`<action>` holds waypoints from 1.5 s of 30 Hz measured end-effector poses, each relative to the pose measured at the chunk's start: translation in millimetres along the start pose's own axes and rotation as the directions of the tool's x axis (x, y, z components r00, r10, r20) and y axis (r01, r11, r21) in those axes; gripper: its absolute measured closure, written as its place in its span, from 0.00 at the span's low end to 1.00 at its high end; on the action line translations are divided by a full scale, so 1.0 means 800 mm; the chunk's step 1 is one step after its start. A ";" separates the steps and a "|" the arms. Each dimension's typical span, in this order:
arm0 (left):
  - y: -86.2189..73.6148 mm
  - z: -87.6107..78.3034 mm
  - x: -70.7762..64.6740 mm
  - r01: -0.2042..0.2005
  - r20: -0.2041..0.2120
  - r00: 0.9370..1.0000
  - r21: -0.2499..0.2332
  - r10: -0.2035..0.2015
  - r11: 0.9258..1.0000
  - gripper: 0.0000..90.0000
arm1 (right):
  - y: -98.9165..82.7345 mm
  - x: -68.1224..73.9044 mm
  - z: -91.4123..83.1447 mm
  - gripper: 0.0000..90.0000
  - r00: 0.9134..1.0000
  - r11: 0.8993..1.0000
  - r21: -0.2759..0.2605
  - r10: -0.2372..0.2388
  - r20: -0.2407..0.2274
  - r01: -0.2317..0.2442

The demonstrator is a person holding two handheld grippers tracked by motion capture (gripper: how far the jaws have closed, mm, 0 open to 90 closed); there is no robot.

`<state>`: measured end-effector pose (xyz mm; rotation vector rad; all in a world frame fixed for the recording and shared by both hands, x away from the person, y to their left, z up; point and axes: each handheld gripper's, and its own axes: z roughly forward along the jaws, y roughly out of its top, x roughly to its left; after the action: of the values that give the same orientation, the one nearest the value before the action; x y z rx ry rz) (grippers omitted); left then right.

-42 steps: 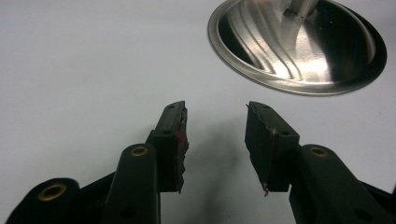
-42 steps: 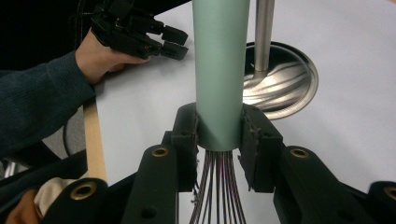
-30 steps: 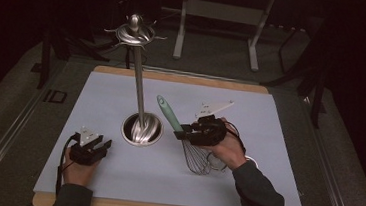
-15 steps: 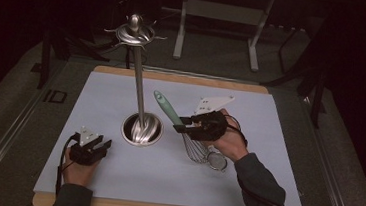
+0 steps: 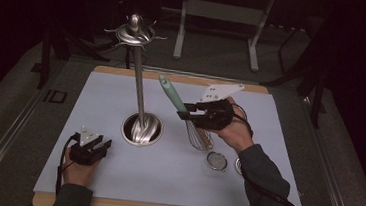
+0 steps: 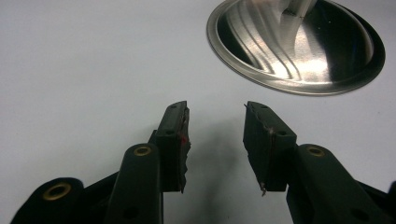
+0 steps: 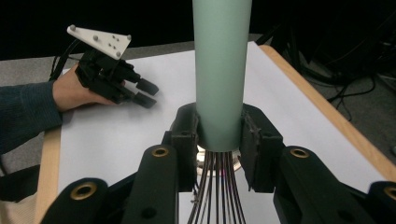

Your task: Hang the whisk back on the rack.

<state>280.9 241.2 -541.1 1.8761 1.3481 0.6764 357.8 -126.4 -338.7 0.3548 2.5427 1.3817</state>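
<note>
the whisk (image 5: 195, 126) is clamped at the base of its green handle by the right gripper (image 5: 190, 114) and held clear of the mat, wires down, just right of the utensil stand (image 5: 139, 104). pickup appears complete; hanging it on a top hook (image 5: 160, 37) remains. the left gripper (image 6: 215, 140) rests on the mat, jaws apart and empty; the hooks are dim and hard to make out.
</note>
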 end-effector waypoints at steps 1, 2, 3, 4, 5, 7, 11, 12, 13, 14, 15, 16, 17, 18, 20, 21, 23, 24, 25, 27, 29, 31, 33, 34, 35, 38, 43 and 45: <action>0.000 0.000 0.000 0.000 0.000 1.000 0.000 0.000 1.000 0.67 | 0.003 -0.001 -0.002 0.77 1.000 1.000 -0.004 -0.004 0.005 0.004; 0.000 0.000 0.000 0.000 0.000 1.000 0.000 0.000 1.000 0.67 | 0.005 -0.001 -0.003 0.77 1.000 1.000 -0.007 -0.006 0.006 0.007; 0.000 0.000 0.000 0.000 0.000 1.000 0.000 0.000 1.000 0.67 | 0.008 -0.002 -0.004 0.77 1.000 1.000 -0.014 -0.011 0.009 0.011; 0.000 0.000 0.000 0.001 0.000 1.000 0.000 -0.001 1.000 0.67 | 0.011 -0.002 -0.006 0.77 1.000 1.000 -0.022 -0.013 0.011 0.013; 0.000 0.000 0.000 0.001 0.000 1.000 0.000 -0.001 1.000 0.67 | 0.013 -0.002 -0.007 0.77 1.000 1.000 -0.026 -0.014 0.010 0.014; 0.000 0.000 0.000 0.001 0.001 1.000 0.000 -0.001 1.000 0.67 | 0.019 -0.003 -0.009 0.77 1.000 0.999 -0.039 -0.016 0.013 0.017; 0.000 0.000 0.000 0.000 0.001 1.000 0.001 0.000 1.000 0.67 | 0.029 -0.003 -0.010 0.77 1.000 0.998 -0.050 -0.023 0.018 0.024; 0.000 0.000 0.000 0.001 0.001 1.000 0.000 -0.001 1.000 0.67 | 0.032 -0.002 -0.010 0.77 1.000 0.998 -0.055 -0.025 0.019 0.026; 0.000 0.000 0.000 0.000 0.001 1.000 0.001 0.000 1.000 0.67 | 0.035 -0.002 -0.011 0.77 0.999 0.998 -0.060 -0.027 0.018 0.028; 0.000 0.000 0.000 -0.001 0.001 1.000 0.002 0.001 1.000 0.67 | 0.038 -0.003 -0.010 0.77 0.999 0.997 -0.065 -0.028 0.017 0.029; 0.000 0.000 0.000 0.000 0.001 1.000 0.001 0.000 1.000 0.67 | 0.041 -0.002 -0.010 0.77 0.999 0.997 -0.070 -0.031 0.017 0.032; 0.000 0.000 0.000 0.000 0.001 1.000 0.001 0.000 1.000 0.67 | 0.044 -0.002 -0.009 0.77 0.999 0.997 -0.075 -0.033 0.016 0.034; 0.000 0.000 0.000 0.000 0.001 1.000 0.001 0.000 1.000 0.67 | 0.048 -0.001 -0.009 0.77 0.999 0.996 -0.080 -0.037 0.015 0.039; 0.000 0.000 0.000 0.001 0.002 1.000 0.002 -0.001 1.000 0.67 | 0.052 0.000 -0.008 0.77 0.999 0.995 -0.086 -0.041 0.016 0.042; 0.000 0.000 0.001 0.010 0.003 1.000 -0.002 -0.010 1.000 0.67 | 0.058 0.001 -0.007 0.77 0.998 0.995 -0.089 -0.053 0.016 0.054; 0.000 0.000 0.002 0.017 0.007 1.000 -0.004 -0.017 1.000 0.67 | 0.062 0.003 -0.008 0.77 0.998 0.994 -0.094 -0.054 0.017 0.055; 0.000 -0.001 0.003 0.022 0.008 1.000 -0.005 -0.022 1.000 0.67 | 0.068 0.003 -0.008 0.77 0.998 0.992 -0.110 -0.055 0.015 0.056; 0.000 -0.001 0.002 0.021 0.008 1.000 -0.006 -0.021 1.000 0.67 | 0.071 0.004 -0.008 0.77 0.999 0.992 -0.116 -0.053 0.012 0.054; 0.000 0.000 0.002 0.017 0.007 1.000 -0.005 -0.017 1.000 0.67 | 0.074 0.004 -0.007 0.77 0.998 0.992 -0.114 -0.054 0.012 0.055; 0.000 0.000 0.002 0.016 0.007 1.000 -0.005 -0.016 1.000 0.67 | 0.078 0.005 -0.005 0.77 0.998 0.992 -0.109 -0.060 0.014 0.061; 0.000 0.000 0.002 0.019 0.007 1.000 -0.005 -0.019 1.000 0.67 | 0.081 0.005 -0.003 0.77 0.998 0.992 -0.107 -0.062 0.012 0.063; 0.000 0.000 0.002 0.017 0.007 1.000 -0.005 -0.017 1.000 0.67 | 0.084 0.006 -0.001 0.77 0.998 0.992 -0.109 -0.063 0.009 0.064; 0.000 0.000 0.002 0.017 0.008 1.000 -0.005 -0.016 1.000 0.67 | 0.087 0.007 0.001 0.77 0.998 0.992 -0.107 -0.063 0.008 0.064; 0.000 0.000 0.002 0.017 0.008 1.000 -0.005 -0.017 1.000 0.67 | 0.088 0.007 0.003 0.77 0.998 0.993 -0.101 -0.066 0.013 0.067; 0.000 0.000 0.002 0.017 0.008 1.000 -0.005 -0.017 1.000 0.67 | 0.089 0.007 0.004 0.77 0.998 0.993 -0.099 -0.066 0.018 0.068; 0.000 0.000 0.002 0.015 0.007 1.000 -0.004 -0.015 1.000 0.67 | 0.092 0.006 0.009 0.77 0.997 0.994 -0.090 -0.065 0.039 0.068; 0.000 0.000 0.002 0.018 0.009 1.000 -0.004 -0.018 1.000 0.67 | 0.097 0.008 0.021 0.77 0.996 0.994 -0.083 -0.058 0.071 0.064; 0.000 0.000 0.002 0.018 0.009 1.000 -0.003 -0.018 1.000 0.67 | 0.098 0.010 0.027 0.76 0.991 0.995 -0.069 -0.061 0.118 0.069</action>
<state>281.1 243.1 -541.1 1.8603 1.3555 0.6606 364.8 -65.4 -284.5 0.3259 2.3825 1.3842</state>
